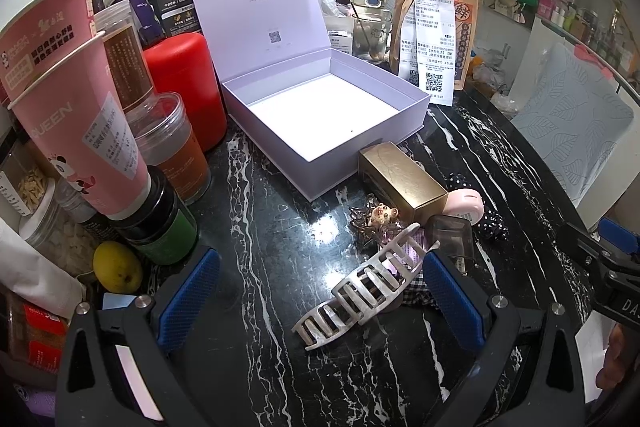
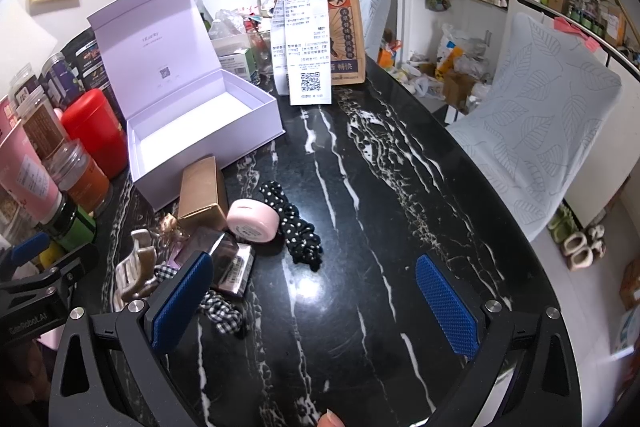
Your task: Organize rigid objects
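An open lilac gift box [image 1: 340,123] [image 2: 208,135] with raised lid stands on the black marble table, its tray empty. In front of it lie a gold carton [image 1: 400,179] [image 2: 202,193], a pink round case [image 1: 466,205] [image 2: 253,221], a dark clear case [image 1: 450,235] [image 2: 228,259], a bear charm [image 1: 384,215] and a pale claw hair clip [image 1: 360,291] [image 2: 134,275]. My left gripper [image 1: 320,299] is open, the clip lying between its fingers, untouched. My right gripper [image 2: 316,303] is open over bare table, right of the pile.
Jars, pink paper cups [image 1: 68,99], a red canister [image 1: 188,87] and a lemon [image 1: 118,271] crowd the left edge. A paper bag with receipts [image 2: 316,39] stands behind the box. Polka-dot [image 2: 296,223] and checked [image 2: 224,315] scrunchies lie by the pile. A cloth-covered chair [image 2: 536,131] is at right.
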